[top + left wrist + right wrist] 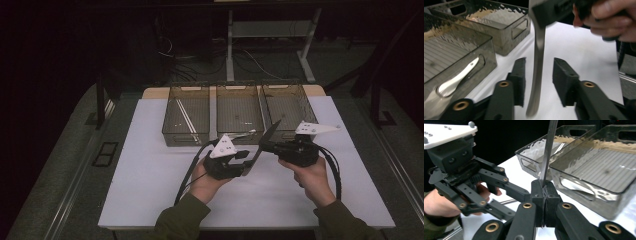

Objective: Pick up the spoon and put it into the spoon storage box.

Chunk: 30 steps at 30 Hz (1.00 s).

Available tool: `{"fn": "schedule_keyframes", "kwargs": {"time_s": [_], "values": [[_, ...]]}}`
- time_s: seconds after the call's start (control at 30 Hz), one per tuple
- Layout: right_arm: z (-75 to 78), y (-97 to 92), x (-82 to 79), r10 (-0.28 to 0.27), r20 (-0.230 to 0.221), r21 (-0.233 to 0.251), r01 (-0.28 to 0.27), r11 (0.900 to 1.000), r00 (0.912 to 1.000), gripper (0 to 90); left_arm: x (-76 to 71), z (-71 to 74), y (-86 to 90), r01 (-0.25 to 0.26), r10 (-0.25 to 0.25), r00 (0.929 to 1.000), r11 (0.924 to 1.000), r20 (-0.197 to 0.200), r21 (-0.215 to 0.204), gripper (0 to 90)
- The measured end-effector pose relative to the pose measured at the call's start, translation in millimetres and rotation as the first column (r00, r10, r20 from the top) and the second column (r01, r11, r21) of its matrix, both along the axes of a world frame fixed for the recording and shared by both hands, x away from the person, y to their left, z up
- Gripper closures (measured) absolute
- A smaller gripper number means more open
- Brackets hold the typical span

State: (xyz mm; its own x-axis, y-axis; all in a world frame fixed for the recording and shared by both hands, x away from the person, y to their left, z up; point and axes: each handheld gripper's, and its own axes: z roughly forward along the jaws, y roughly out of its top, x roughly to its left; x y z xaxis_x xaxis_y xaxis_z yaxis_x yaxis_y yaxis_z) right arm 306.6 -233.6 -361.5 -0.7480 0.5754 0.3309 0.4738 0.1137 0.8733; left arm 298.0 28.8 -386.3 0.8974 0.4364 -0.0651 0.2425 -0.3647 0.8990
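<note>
One knife [548, 152] in right hand-held gripper [544, 192]; three bins [186, 114].

Three cameras on one table [150, 190]

The high view looks forward and down from the person's side; each gripper view rides close behind its own tongs, the two facing each other. All share the smoked bins [239, 112] [499, 27] [599, 162] and a metal utensil [261, 145] [536, 75] [548, 152].

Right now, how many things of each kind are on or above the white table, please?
Grey see-through bins: 3 (left bin, middle bin, right bin)
Tongs: 2 (left tongs open, right tongs shut)
Metal utensil: 1, clamped in the right tongs
Total: 6
A pale shape at one bin's front wall is too unclear to count.
</note>
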Motion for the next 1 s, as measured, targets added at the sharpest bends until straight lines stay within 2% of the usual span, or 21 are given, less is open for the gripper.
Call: {"fn": "schedule_keyframes", "kwargs": {"time_s": [0.13,0.3,0.53,0.63,0.77,0.87,0.93,1.0], "values": [[3.6,-9.1,-0.5,-0.029,0.017,-0.018,0.029,0.9994,0.9994,88.9,-1.9,-3.2,18.6,0.022,-0.022,0.9997,0.9994,0.005,0.028,52.7],[5.8,-20.6,-0.8,-0.061,0.019,-0.028,0.061,0.9977,0.9980,88.9,-5.4,-6.4,42.3,0.034,-0.034,0.9994,0.9988,0.009,0.035,45.2],[9.7,-34.5,-1.4,-0.098,0.020,-0.024,0.099,0.9948,0.9950,88.9,-12.0,-9.6,80.4,-0.010,0.010,0.9999,0.9999,-0.008,-0.001,36.5],[12.5,-41.7,-0.4,-0.113,0.026,-0.026,0.114,0.9931,0.9932,88.8,-15.4,-14.1,98.9,-0.033,0.033,0.9994,0.9995,-0.009,-0.004,33.6],[20.9,-50.9,1.7,-0.135,0.044,-0.041,0.137,0.9897,0.9898,88.9,-21.4,-22.4,118.6,-0.051,0.050,0.9984,0.9986,-0.025,-0.015,27.9],[30.6,-59.0,4.2,-0.158,0.055,-0.057,0.162,0.9852,0.9858,88.8,-26.7,-27.7,127.3,-0.057,0.055,0.9976,0.9976,-0.043,-0.040,21.6],[38.6,-64.5,5.4,-0.176,0.065,-0.074,0.181,0.9808,0.9822,88.8,-30.0,-31.1,130.8,-0.060,0.059,0.9974,0.9974,-0.043,-0.039,17.4],[46.8,-69.9,7.7,-0.192,0.078,-0.068,0.197,0.9780,0.9783,88.9,-31.7,-34.1,132.6,-0.057,0.056,0.9979,0.9979,-0.033,-0.031,14.8]]}}
